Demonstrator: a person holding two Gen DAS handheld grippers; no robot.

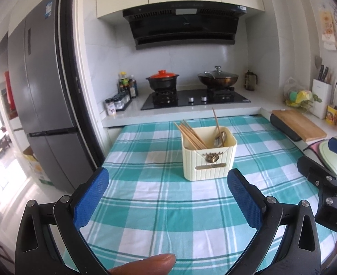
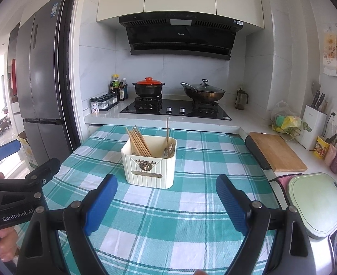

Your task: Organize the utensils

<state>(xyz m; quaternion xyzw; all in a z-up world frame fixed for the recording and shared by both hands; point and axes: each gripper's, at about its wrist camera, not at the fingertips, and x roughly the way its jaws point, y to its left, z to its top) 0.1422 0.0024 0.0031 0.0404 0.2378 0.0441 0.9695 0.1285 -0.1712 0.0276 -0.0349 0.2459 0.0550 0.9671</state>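
Holding both grippers, left (image 1: 168,197) and right (image 2: 166,202), spread wide and empty over the checked cloth (image 2: 186,229); dead ahead we list one ribbed cream plastic bin (image 2: 149,171), about as near either; in it, wooden chopsticks (image 2: 138,141) leaning left, a spoon (image 2: 169,150) upright

The left gripper (image 2: 19,160) is showing white lettering on its black body — "GenRobot.AI". The right gripper (image 1: 317,160) is showing only "DAS" — the remainder is running out of frame.
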